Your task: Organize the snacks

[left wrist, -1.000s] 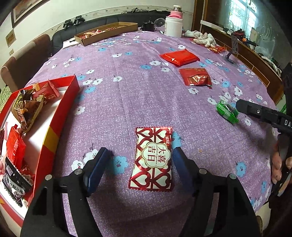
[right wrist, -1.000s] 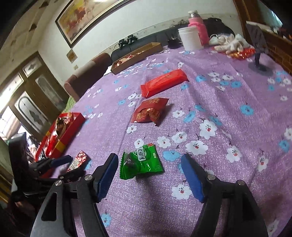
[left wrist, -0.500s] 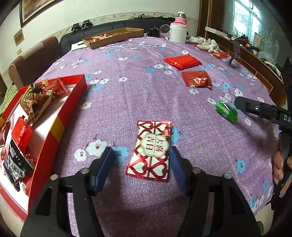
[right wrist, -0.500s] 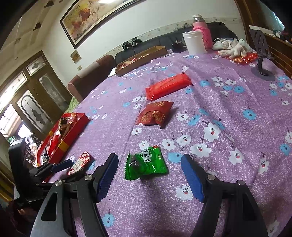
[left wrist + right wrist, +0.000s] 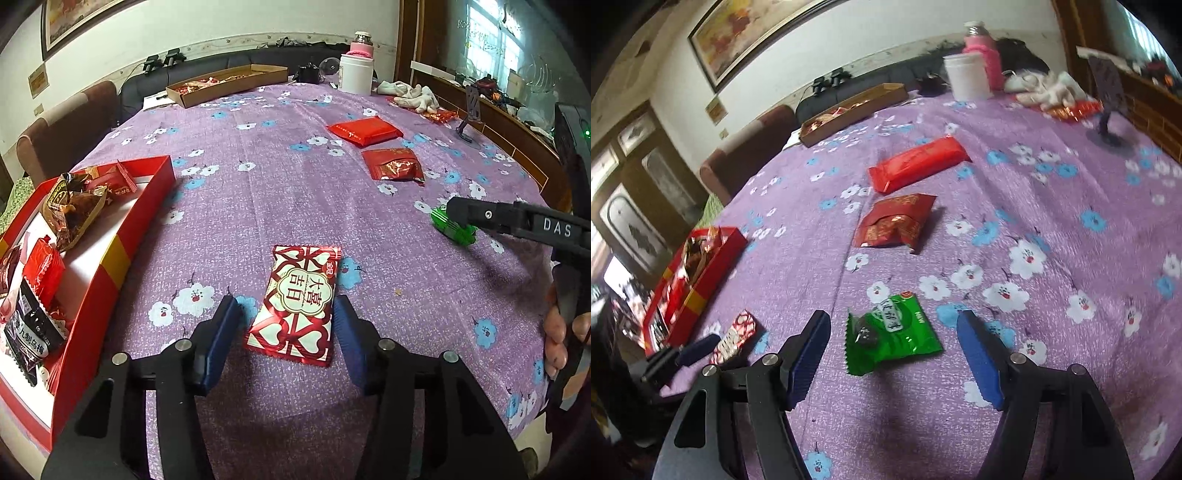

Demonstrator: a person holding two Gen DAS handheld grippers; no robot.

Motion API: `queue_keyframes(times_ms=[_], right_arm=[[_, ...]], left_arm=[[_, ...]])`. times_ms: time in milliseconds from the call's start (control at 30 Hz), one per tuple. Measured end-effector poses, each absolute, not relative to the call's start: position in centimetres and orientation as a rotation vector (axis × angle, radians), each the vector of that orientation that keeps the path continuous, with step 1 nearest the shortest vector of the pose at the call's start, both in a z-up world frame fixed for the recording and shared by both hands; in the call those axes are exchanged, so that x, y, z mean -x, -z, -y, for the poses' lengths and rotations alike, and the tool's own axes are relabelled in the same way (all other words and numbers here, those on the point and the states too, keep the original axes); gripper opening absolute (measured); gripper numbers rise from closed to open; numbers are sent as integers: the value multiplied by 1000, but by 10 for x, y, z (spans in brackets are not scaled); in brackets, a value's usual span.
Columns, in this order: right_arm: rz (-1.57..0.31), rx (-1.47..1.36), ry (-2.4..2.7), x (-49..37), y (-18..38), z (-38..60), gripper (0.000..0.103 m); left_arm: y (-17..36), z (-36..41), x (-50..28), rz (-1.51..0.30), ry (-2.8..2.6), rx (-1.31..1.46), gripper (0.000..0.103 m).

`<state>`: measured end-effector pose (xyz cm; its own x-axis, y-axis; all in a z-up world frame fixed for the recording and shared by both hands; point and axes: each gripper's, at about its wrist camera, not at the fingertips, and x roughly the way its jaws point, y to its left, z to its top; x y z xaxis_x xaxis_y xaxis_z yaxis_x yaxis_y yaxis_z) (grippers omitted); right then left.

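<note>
Purple floral cloth covers the round surface [image 5: 295, 155], and the open red cardboard box [image 5: 122, 236] at its near left edge serves as the landmark. Just to the right of that box, near the surface's front, lies a flat red-and-white foil snack packet with heart patterns [image 5: 299, 304]; its long axis runs from the near edge away toward the far side, leaning slightly right at the top, printed face up. The left claw [image 5: 284, 332] straddles it, blue pads either side of its lower half; the jaws are closing, the right pad at the packet's edge, the left pad a little clear of it. Farther right of the box sits a small green plastic snack packet [image 5: 892, 338], lying flat with its long axis roughly across the claw's gap, tilted. The right claw [image 5: 894, 354] stands spread around it, both pads apart from the wrapper. Beyond, away from the box, a dark red foil pouch [image 5: 895, 221] and a bright red oblong pack [image 5: 918, 162] lie flat.
</note>
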<state>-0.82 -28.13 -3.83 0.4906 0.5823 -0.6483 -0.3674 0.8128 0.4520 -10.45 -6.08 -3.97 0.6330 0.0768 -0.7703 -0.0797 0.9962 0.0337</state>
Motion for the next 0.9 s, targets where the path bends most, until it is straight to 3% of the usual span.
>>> queue_keyframes(times_ms=[633,900], right_arm=[[-895,-11,-451,19,36,249,63],[-905,56,-441,21,36,241,66]], left_arm=[[41,62,110,-845,-95,15,53],[43,65,107,-859,-77,12,75]])
